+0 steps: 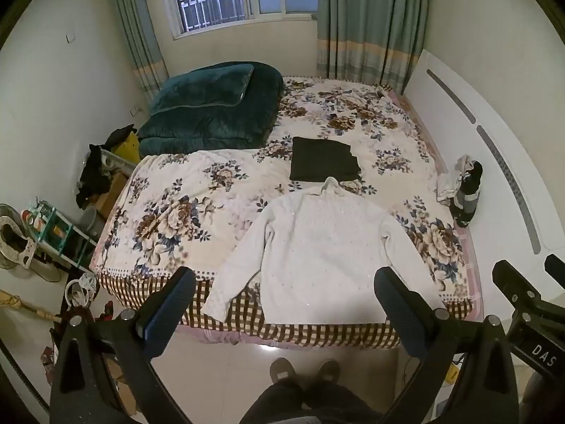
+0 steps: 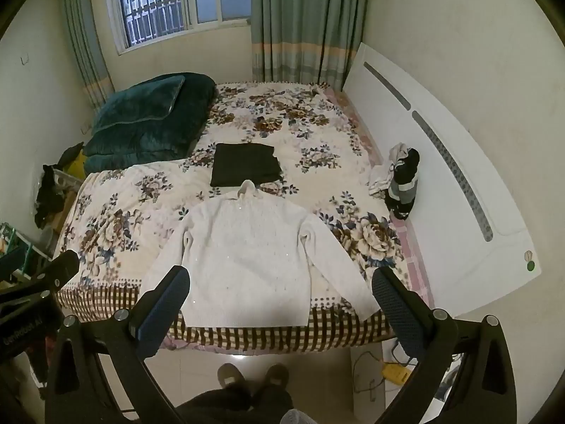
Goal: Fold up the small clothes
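Note:
A white knitted sweater (image 1: 317, 247) lies spread flat, sleeves out, at the near edge of the flowered bed (image 1: 183, 212); it also shows in the right wrist view (image 2: 247, 247). A folded dark garment (image 1: 323, 159) lies just beyond its collar, also seen in the right wrist view (image 2: 243, 169). My left gripper (image 1: 286, 282) is open and empty, held above the floor in front of the sweater's hem. My right gripper (image 2: 282, 282) is open and empty, likewise in front of the hem.
A teal quilt and pillow (image 1: 212, 109) are piled at the bed's far left. A heap of clothes (image 1: 462, 190) sits by the white headboard (image 1: 494, 162) on the right. Clutter and shelves (image 1: 56, 233) stand on the floor at left. My feet (image 1: 303, 371) are on the tiles.

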The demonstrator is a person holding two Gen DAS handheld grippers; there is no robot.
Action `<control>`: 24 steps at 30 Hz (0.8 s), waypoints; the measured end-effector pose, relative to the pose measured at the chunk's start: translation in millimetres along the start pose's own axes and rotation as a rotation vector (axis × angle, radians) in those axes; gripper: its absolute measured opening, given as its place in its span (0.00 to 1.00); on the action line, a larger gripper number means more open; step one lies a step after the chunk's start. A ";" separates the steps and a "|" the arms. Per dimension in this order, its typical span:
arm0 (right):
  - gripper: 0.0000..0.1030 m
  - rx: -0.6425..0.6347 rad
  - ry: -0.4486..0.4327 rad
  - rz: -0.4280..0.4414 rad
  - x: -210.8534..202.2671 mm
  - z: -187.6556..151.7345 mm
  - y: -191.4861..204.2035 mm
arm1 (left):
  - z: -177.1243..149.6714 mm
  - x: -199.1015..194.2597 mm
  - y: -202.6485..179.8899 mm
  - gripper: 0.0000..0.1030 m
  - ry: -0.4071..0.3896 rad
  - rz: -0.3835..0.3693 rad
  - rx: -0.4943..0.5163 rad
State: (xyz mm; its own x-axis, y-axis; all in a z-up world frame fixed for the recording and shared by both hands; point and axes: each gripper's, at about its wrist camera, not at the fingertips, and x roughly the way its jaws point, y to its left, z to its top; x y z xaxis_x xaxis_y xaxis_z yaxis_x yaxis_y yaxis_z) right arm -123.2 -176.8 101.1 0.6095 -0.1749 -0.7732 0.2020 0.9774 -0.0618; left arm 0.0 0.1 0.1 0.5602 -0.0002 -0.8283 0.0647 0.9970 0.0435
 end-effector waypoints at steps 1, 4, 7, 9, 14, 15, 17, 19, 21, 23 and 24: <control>1.00 -0.002 -0.002 0.000 -0.1 -0.1 0.1 | 0.1 0.0 0.2 1.00 0.000 -0.001 -0.002; 1.00 -0.002 0.000 0.000 -0.4 -0.3 0.2 | 0.6 -0.5 0.3 1.00 0.000 -0.003 -0.006; 1.00 -0.002 0.003 0.001 0.8 0.4 0.1 | 5.0 -1.2 1.6 1.00 -0.002 -0.004 0.002; 1.00 -0.003 0.001 0.000 0.5 0.0 0.3 | 9.5 -0.7 3.5 1.00 -0.001 -0.002 0.003; 1.00 -0.002 -0.001 -0.001 0.6 1.1 -0.7 | 16.5 -0.3 8.9 1.00 -0.003 -0.007 -0.003; 1.00 -0.002 -0.001 -0.004 3.8 6.7 1.2 | 13.5 1.4 6.6 1.00 -0.003 -0.006 -0.001; 1.00 0.001 0.001 -0.003 6.8 11.0 3.4 | 14.7 1.8 4.6 1.00 -0.007 -0.002 0.002; 1.00 0.000 -0.001 -0.003 7.6 13.8 3.7 | 19.9 2.3 6.5 1.00 -0.009 -0.001 0.001; 1.00 0.000 -0.002 -0.003 9.6 17.8 3.9 | 24.1 0.2 1.4 1.00 -0.007 -0.001 0.001; 1.00 0.002 -0.002 -0.003 9.2 24.6 3.4 | 24.5 0.1 -0.8 1.00 -0.008 0.000 0.001; 1.00 0.003 -0.002 -0.003 9.1 29.8 3.7 | 25.6 -0.6 -1.5 1.00 -0.010 -0.001 0.001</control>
State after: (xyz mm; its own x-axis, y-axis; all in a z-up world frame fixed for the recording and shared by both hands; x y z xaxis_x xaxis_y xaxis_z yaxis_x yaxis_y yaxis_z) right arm -94.0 -178.3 112.7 0.6105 -0.1776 -0.7718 0.2055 0.9767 -0.0622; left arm 20.7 -3.4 14.8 0.5682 -0.0016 -0.8229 0.0659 0.9969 0.0435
